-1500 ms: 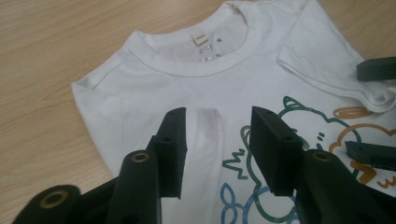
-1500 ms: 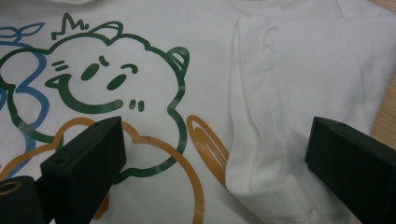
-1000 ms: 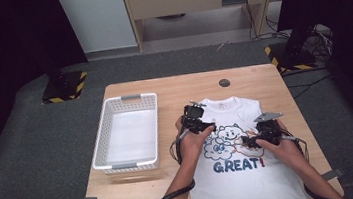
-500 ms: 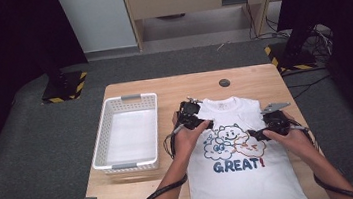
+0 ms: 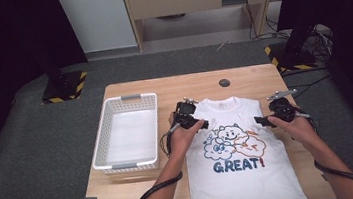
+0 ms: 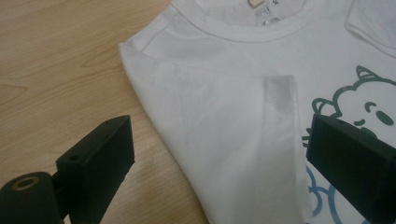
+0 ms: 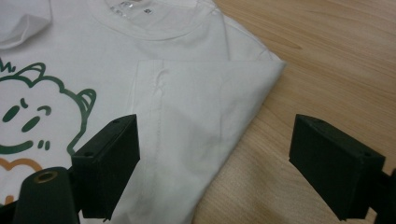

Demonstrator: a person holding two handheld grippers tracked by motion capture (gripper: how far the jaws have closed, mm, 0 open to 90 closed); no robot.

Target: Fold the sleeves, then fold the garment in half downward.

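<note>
From the high view: white cotton T-shirt (image 5: pixel 235 148) with cartoon print and "GREAT!" lettering spread flat on the light wooden worktop (image 5: pixel 140 194), both sleeves folded in; left gripper (image 5: pixel 206 124) over its left shoulder, right gripper (image 5: pixel 258 120) over its right; white perforated plastic basket (image 5: pixel 106 127) beside the shirt, apart from it; small dark round disc (image 5: pixel 224 82) beyond the collar. From the left gripper view: jaws wide apart above the folded sleeve, nothing pinched. From the right gripper view: jaws just been closing somewhat, yet spread over the other folded sleeve and bare wood, pads pressing nothing.
</note>
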